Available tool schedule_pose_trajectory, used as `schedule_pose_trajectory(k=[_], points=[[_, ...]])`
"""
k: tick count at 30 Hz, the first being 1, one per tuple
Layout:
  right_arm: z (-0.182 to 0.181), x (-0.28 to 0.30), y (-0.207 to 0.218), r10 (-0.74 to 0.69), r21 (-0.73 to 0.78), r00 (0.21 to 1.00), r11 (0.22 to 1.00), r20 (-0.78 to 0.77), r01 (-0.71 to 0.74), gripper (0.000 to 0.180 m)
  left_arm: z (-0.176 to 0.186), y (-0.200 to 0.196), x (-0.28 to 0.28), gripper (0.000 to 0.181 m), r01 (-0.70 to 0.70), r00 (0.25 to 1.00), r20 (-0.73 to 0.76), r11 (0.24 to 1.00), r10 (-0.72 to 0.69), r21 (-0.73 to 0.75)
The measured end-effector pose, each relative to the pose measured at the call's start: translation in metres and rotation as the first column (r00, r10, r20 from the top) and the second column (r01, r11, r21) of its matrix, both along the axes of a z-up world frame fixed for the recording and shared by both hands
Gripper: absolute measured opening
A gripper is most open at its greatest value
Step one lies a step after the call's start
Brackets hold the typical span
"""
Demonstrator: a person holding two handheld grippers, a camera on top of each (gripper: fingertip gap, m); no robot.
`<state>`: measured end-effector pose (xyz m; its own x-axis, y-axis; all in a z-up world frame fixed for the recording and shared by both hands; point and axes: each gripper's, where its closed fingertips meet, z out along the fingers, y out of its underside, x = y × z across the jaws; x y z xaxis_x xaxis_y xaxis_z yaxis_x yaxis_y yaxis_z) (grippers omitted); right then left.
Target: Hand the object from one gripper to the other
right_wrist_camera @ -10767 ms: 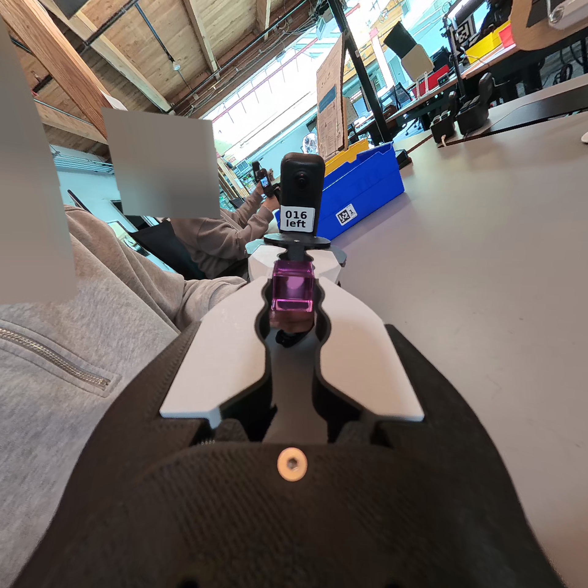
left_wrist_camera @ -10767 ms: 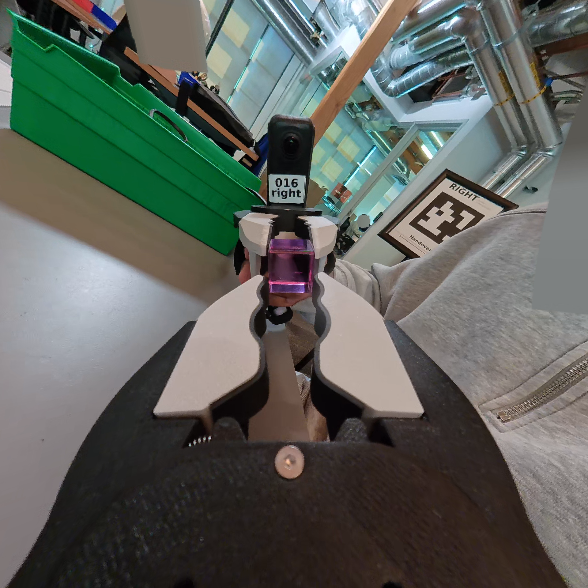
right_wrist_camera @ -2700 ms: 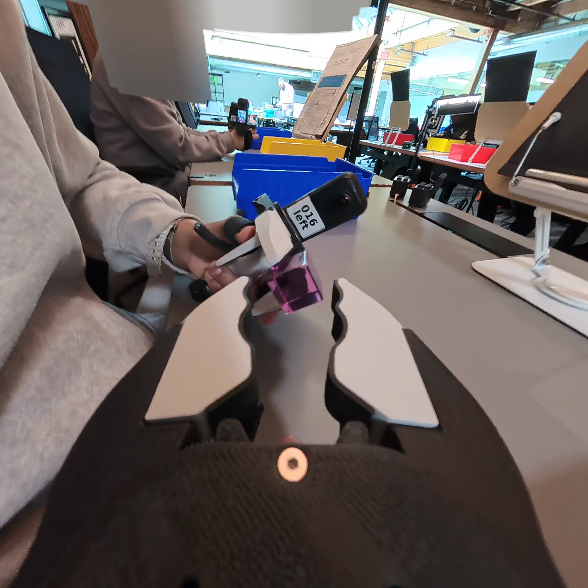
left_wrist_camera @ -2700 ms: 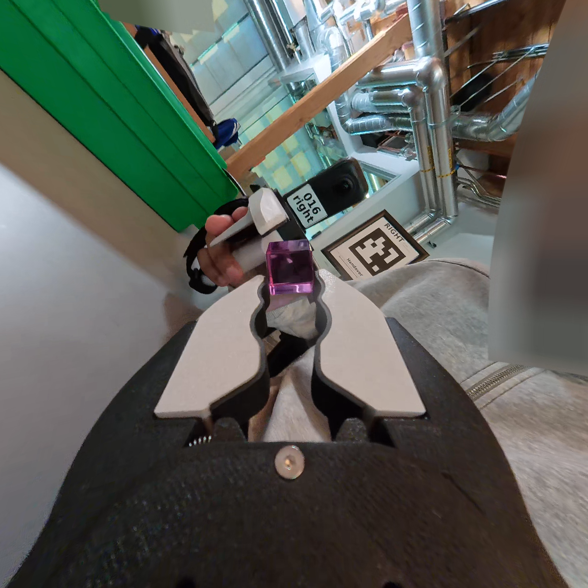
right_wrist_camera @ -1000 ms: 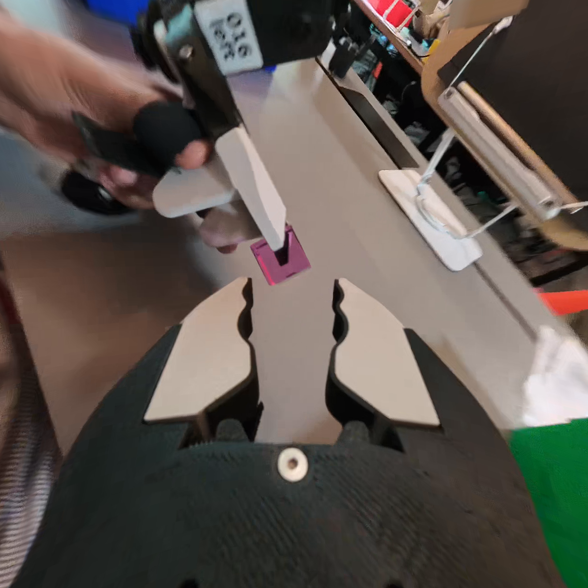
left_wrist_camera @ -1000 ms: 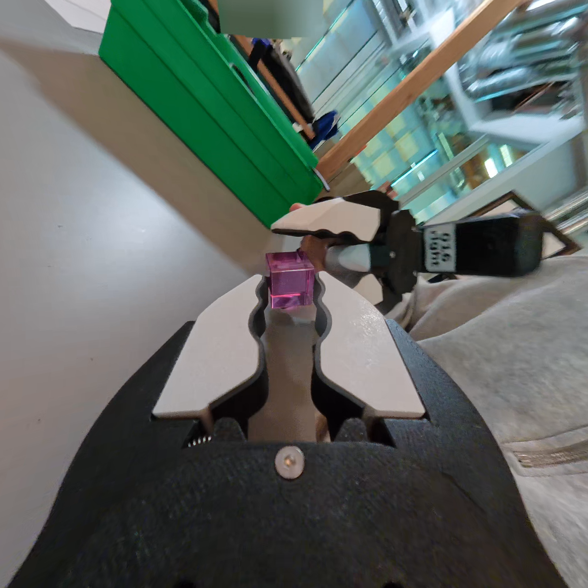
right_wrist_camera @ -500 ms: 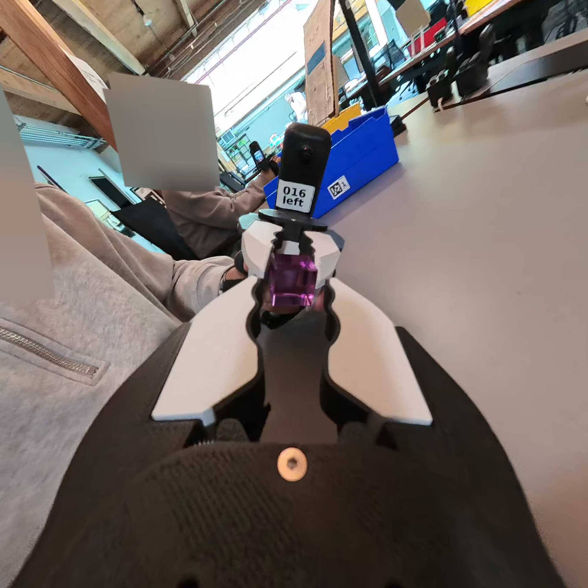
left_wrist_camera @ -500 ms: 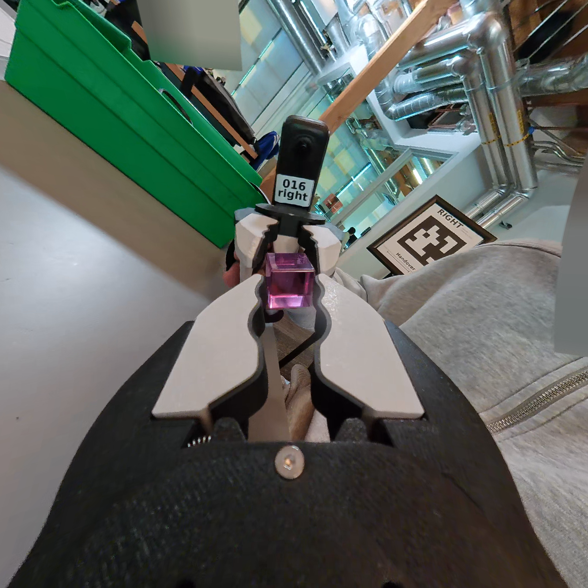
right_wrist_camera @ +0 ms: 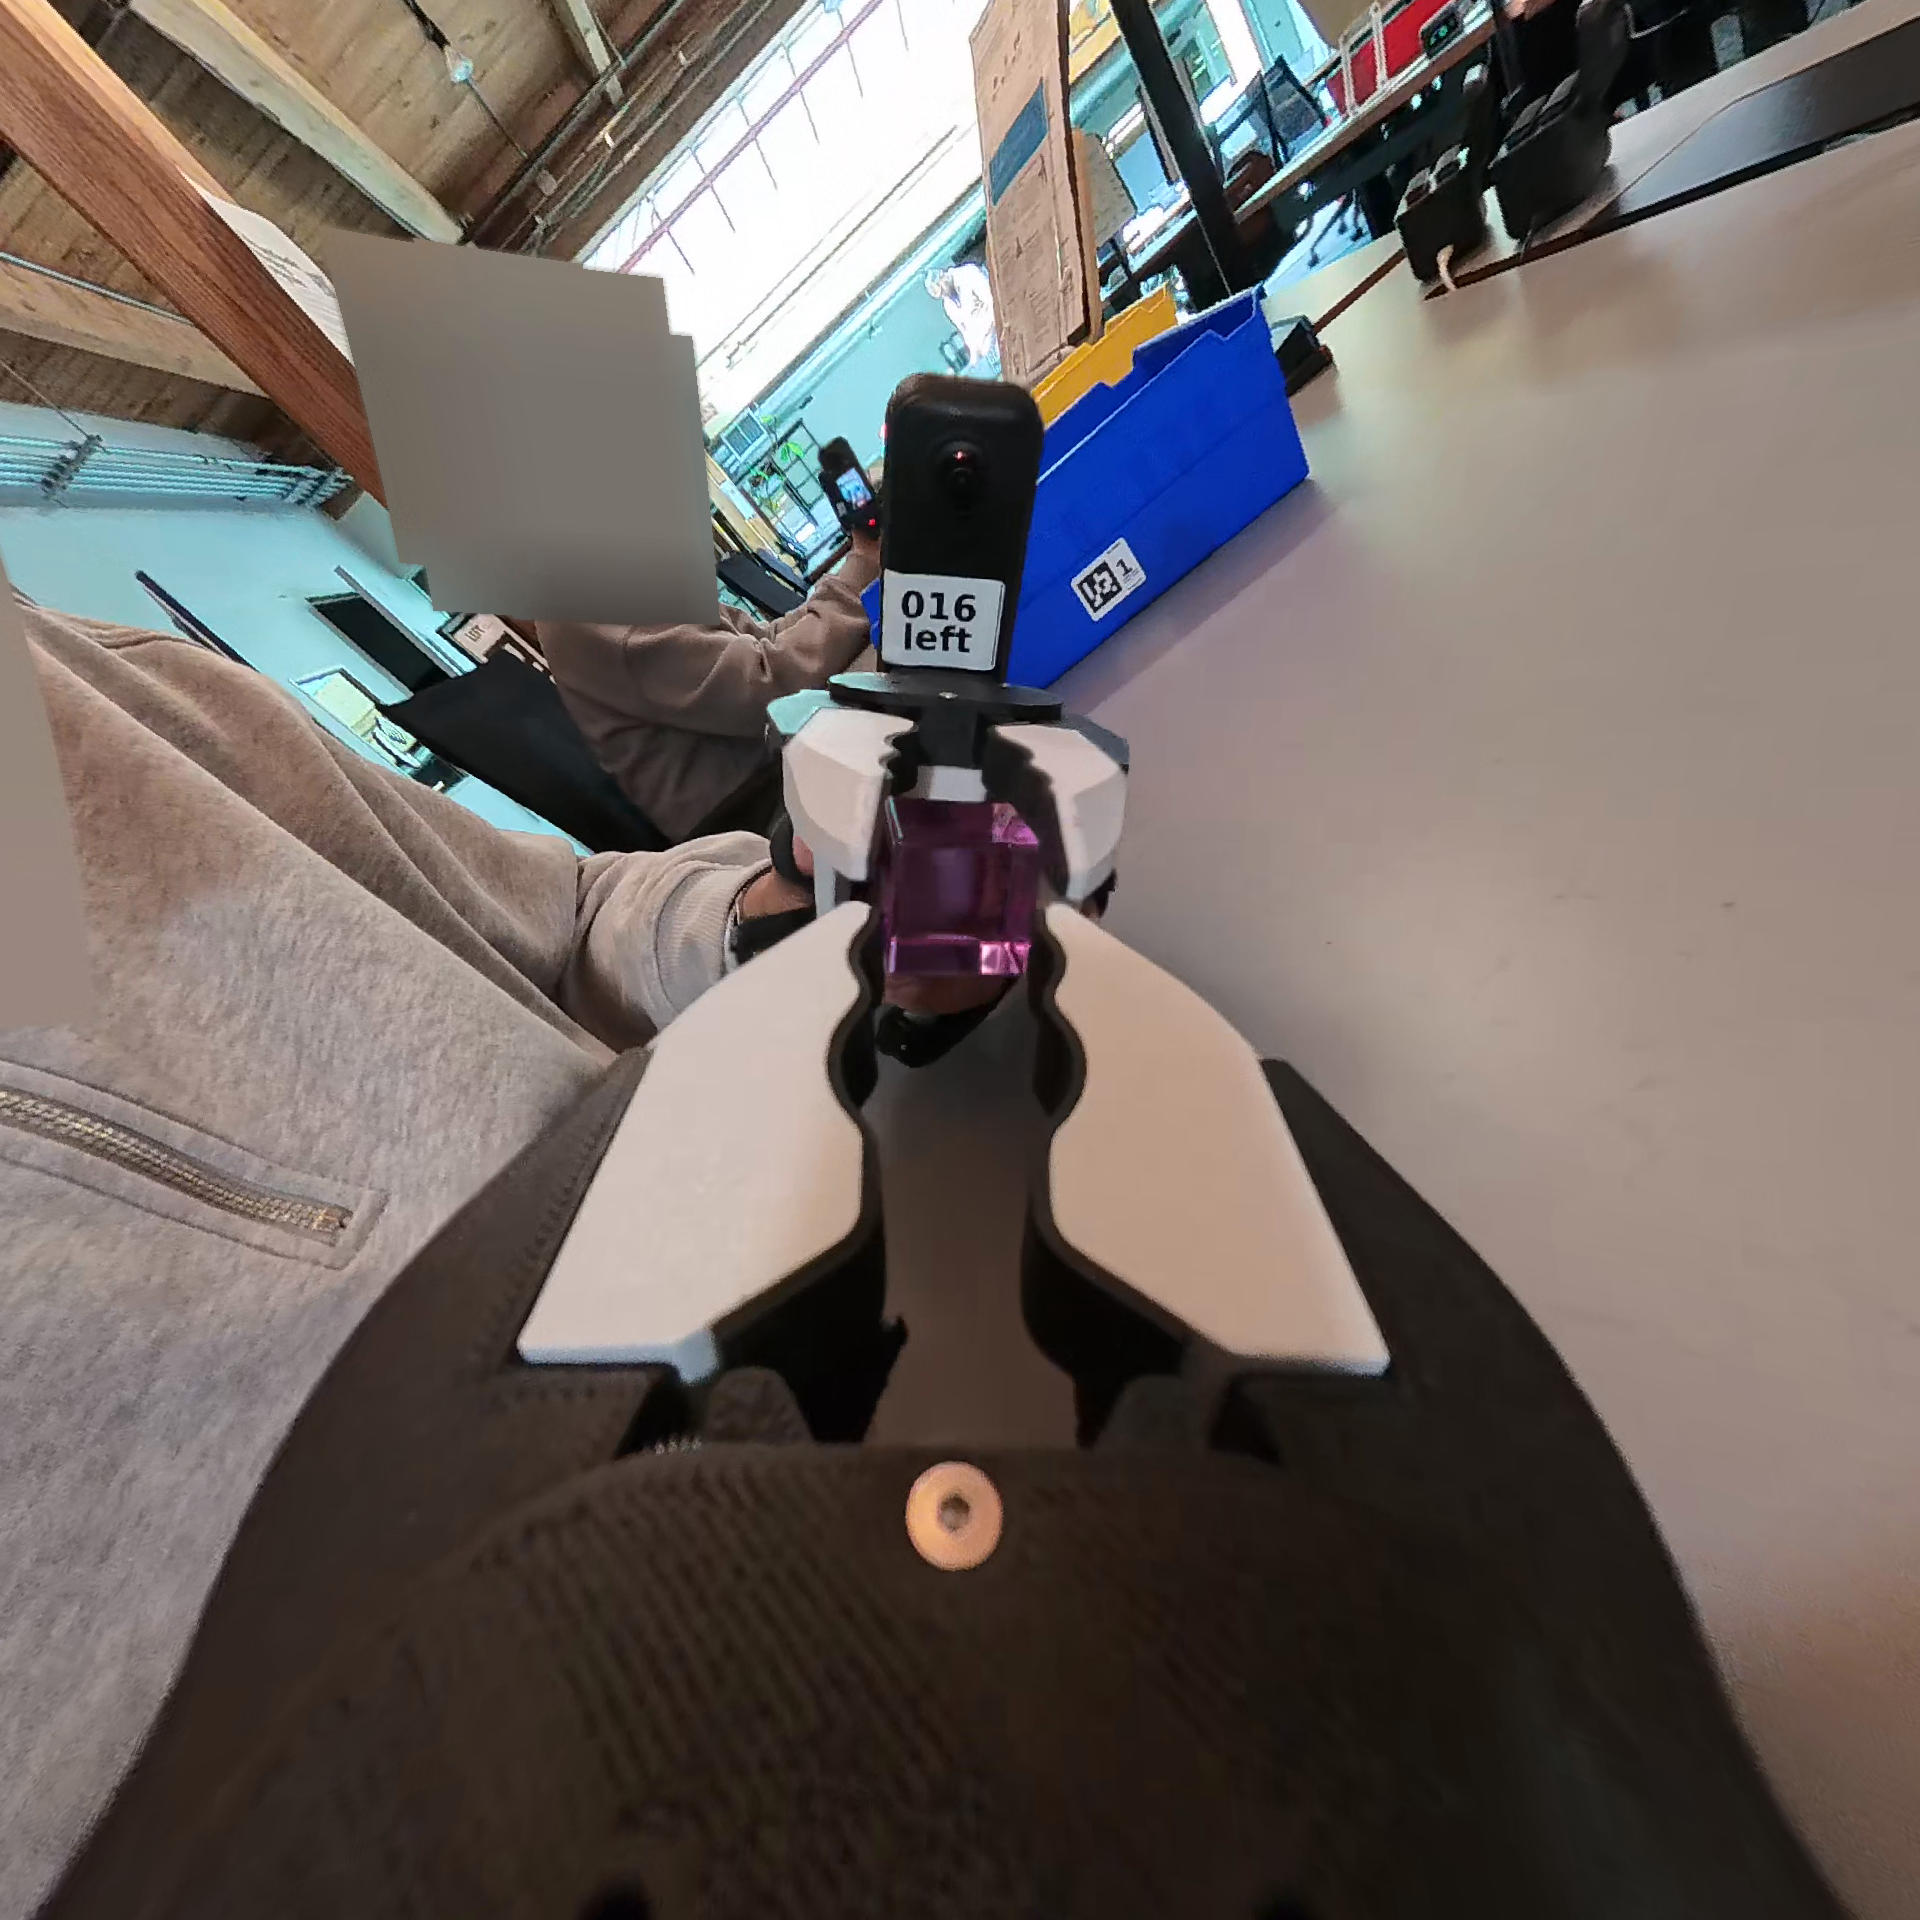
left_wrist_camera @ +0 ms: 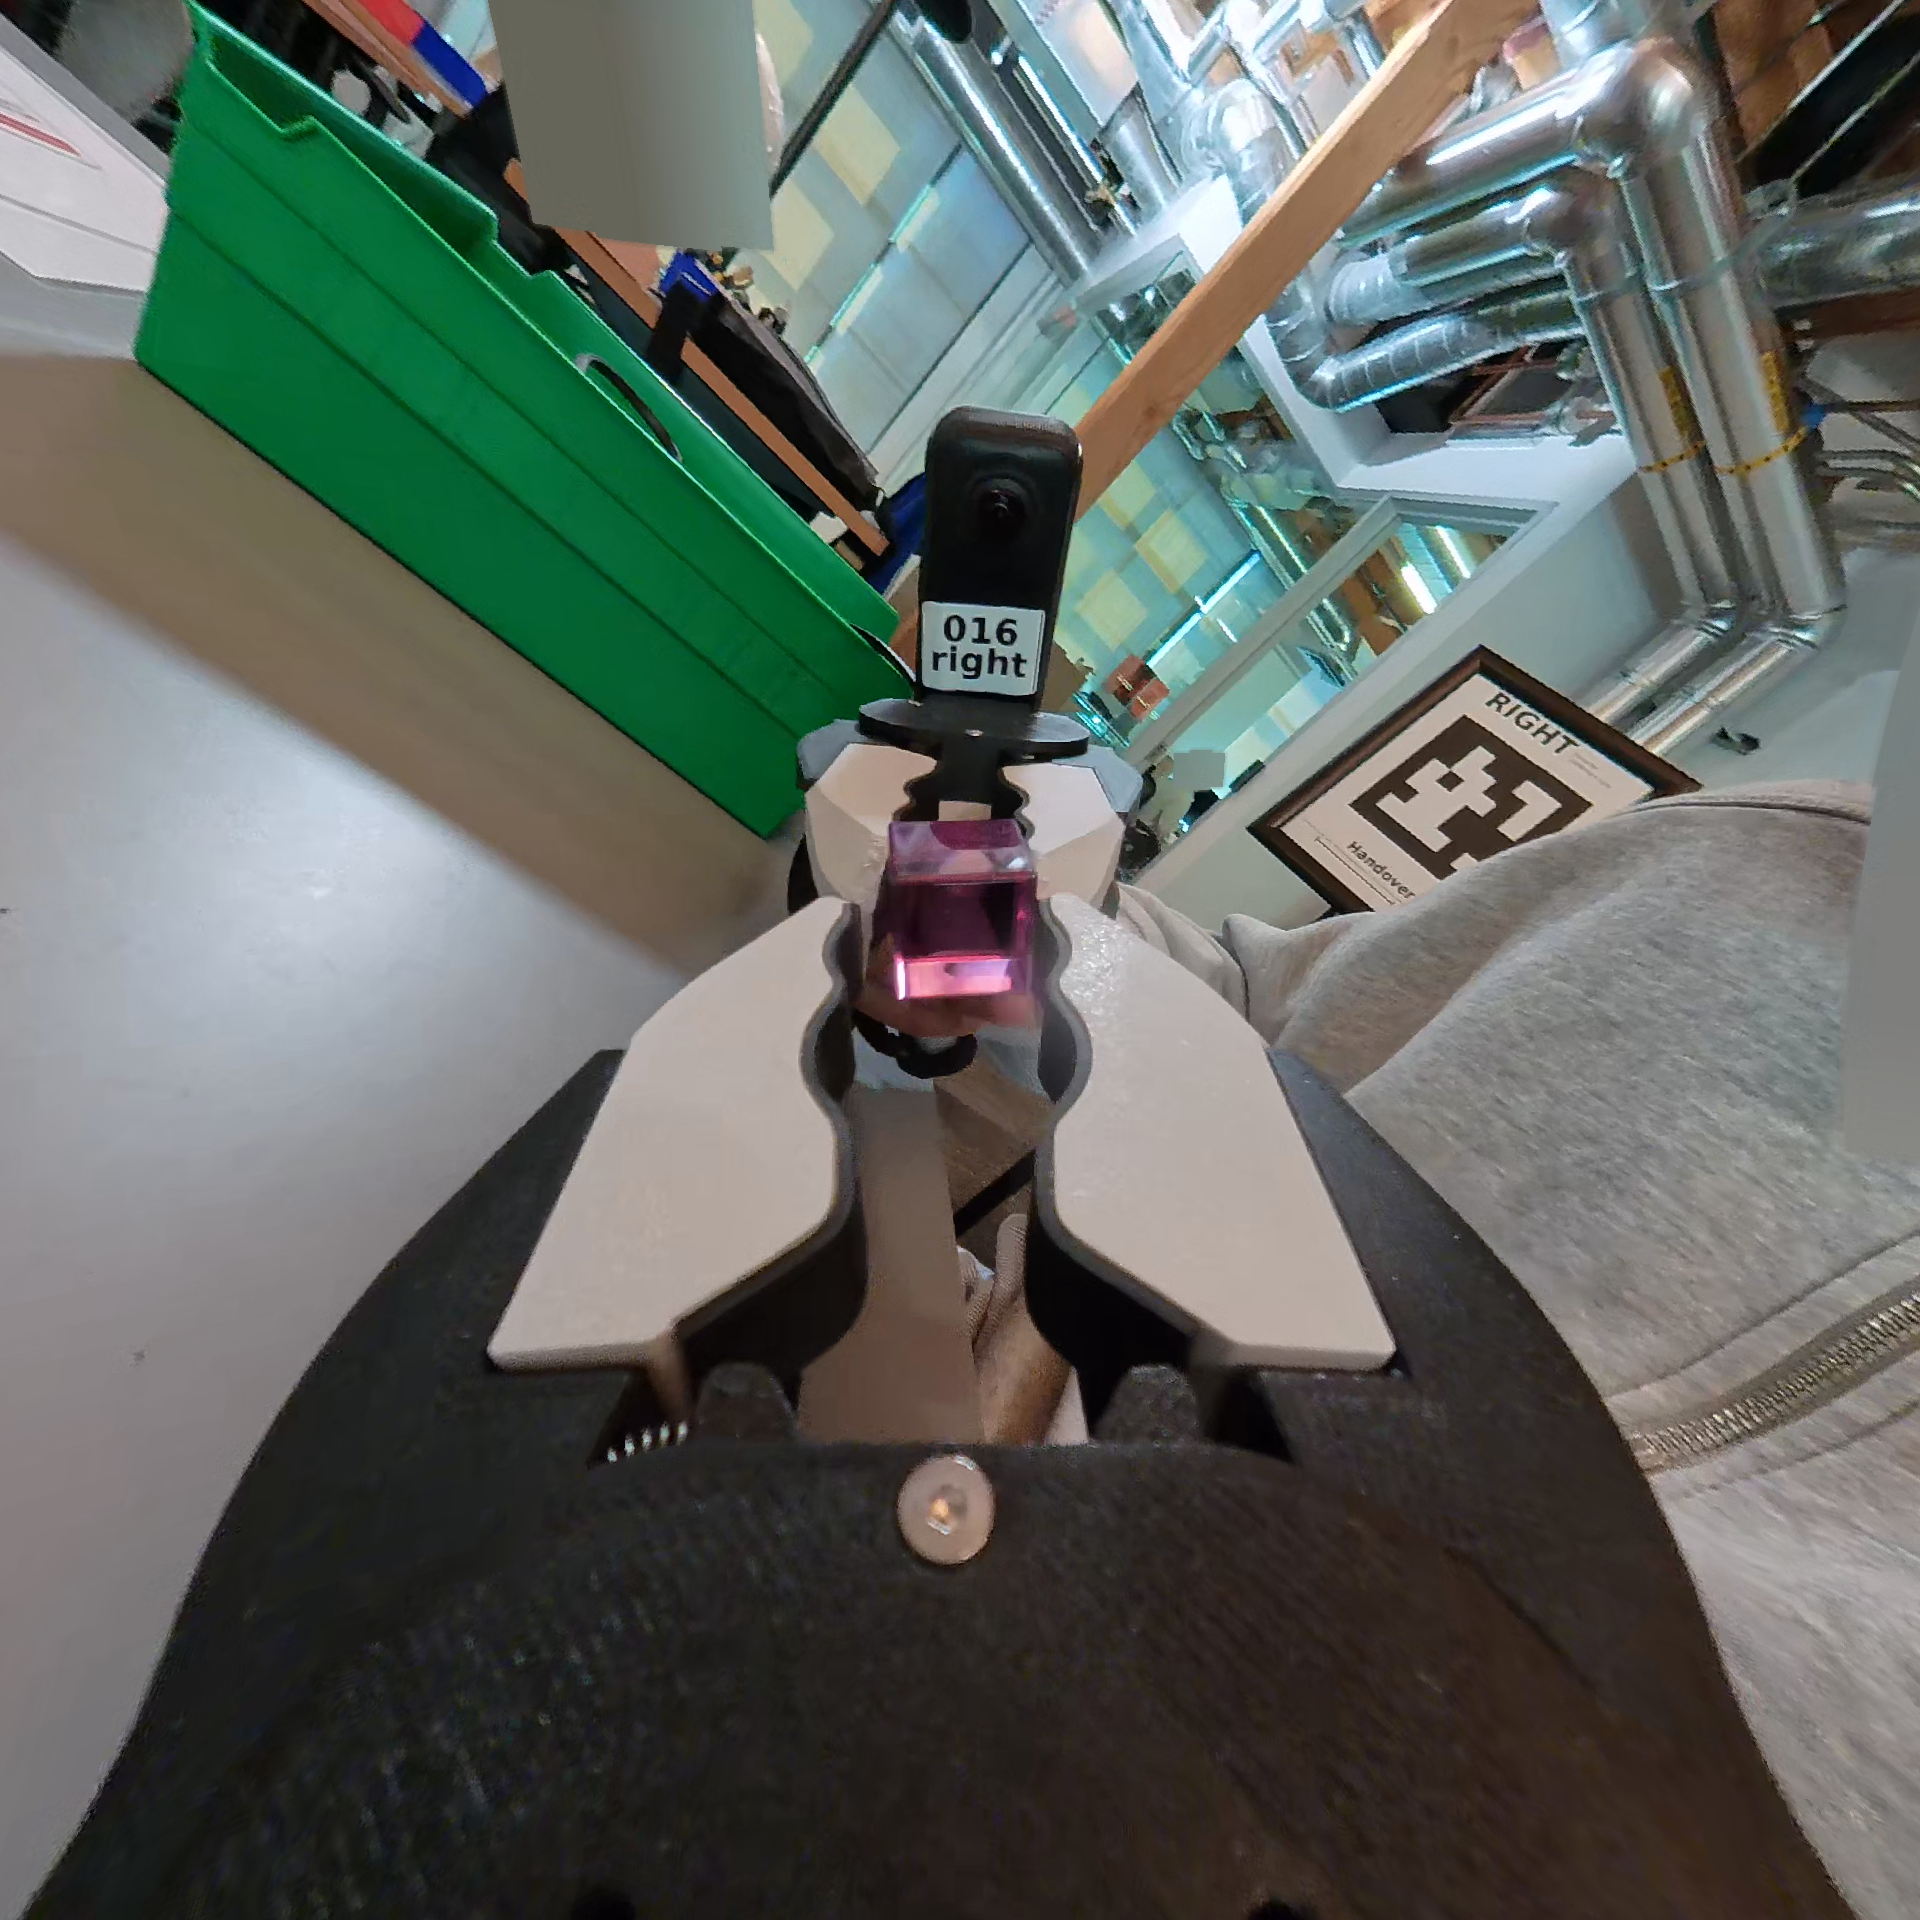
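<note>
Grey bench (right_wrist_camera: pixel 1558 831): carries a green bin (left_wrist_camera: pixel 436 436) at one far edge (L wrist view) and a blue bin (right_wrist_camera: pixel 1153 468) w/ a yellow bin (right_wrist_camera: pixel 1091 348) behind it at another (R wrist view). Person in grey zip sweatshirt (left_wrist_camera: pixel 1610 1091) sits at the near edge, holding both tools above the bench. Framed black-and-white marker sign (left_wrist_camera: pixel 1465 800) stands beyond the sweatshirt.

Left gripper (left_wrist_camera: pixel 954 940) and right gripper (right_wrist_camera: pixel 956 940) point tip to tip, each w/ a black camera (left_wrist_camera: pixel 1000 540) on top. Transparent purple cube (left_wrist_camera: pixel 956 909) sits between all four fingertips, in mid-air, off the bench. L gripper: white fingers (left_wrist_camera: pixel 717 1132) drawn in, tips against the cube's sides, i.e. clamped on it. R gripper: fingers (right_wrist_camera: pixel 1164 1153) likewise drawn in and flanking the cube; firm contact vs. near-contact cannot be told from either view.
</note>
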<state>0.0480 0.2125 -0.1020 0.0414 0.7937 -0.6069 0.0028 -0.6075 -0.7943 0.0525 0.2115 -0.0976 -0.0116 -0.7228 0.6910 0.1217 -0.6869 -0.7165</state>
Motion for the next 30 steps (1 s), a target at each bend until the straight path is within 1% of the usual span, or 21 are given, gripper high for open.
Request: schedule_pose_trajectory(k=[1,6,17,20,24,29,30], points=[[0.001,0.001,0.001,-0.004,-0.007,1.0,1.0,-0.01,0.004,0.027,0.0,0.002,-0.001,0.034,-0.012,1.0,0.004,1.0,0.012,0.0],[0.001,0.002,0.003,-0.009,-0.03,1.0,1.0,-0.02,0.008,0.027,0.002,0.008,-0.005,0.036,-0.042,0.999,0.033,0.999,0.043,-0.023],[-0.005,0.001,0.003,-0.019,-0.012,1.0,1.0,0.025,0.02,0.027,0.0,0.003,-0.001,0.039,-0.016,1.0,0.011,1.0,0.016,-0.014],[-0.007,-0.001,0.002,-0.021,0.004,0.999,1.0,0.043,0.021,0.027,-0.001,0.003,-0.001,0.037,-0.02,1.0,0.004,1.0,0.02,-0.01],[-0.011,-0.003,0.001,-0.03,0.026,0.997,0.999,0.075,0.028,0.027,-0.005,0.004,-0.001,0.025,-0.021,0.999,-0.032,1.0,0.021,-0.011],[-0.011,-0.003,0.001,-0.022,0.02,0.998,1.0,0.058,0.021,0.027,-0.006,0.003,-0.002,0.026,-0.016,0.999,-0.048,1.0,0.015,-0.007],[-0.011,-0.003,0.001,-0.024,0.018,0.998,1.0,0.053,0.023,0.03,-0.006,0.003,-0.002,0.025,-0.014,0.999,-0.047,1.0,0.014,-0.011]])
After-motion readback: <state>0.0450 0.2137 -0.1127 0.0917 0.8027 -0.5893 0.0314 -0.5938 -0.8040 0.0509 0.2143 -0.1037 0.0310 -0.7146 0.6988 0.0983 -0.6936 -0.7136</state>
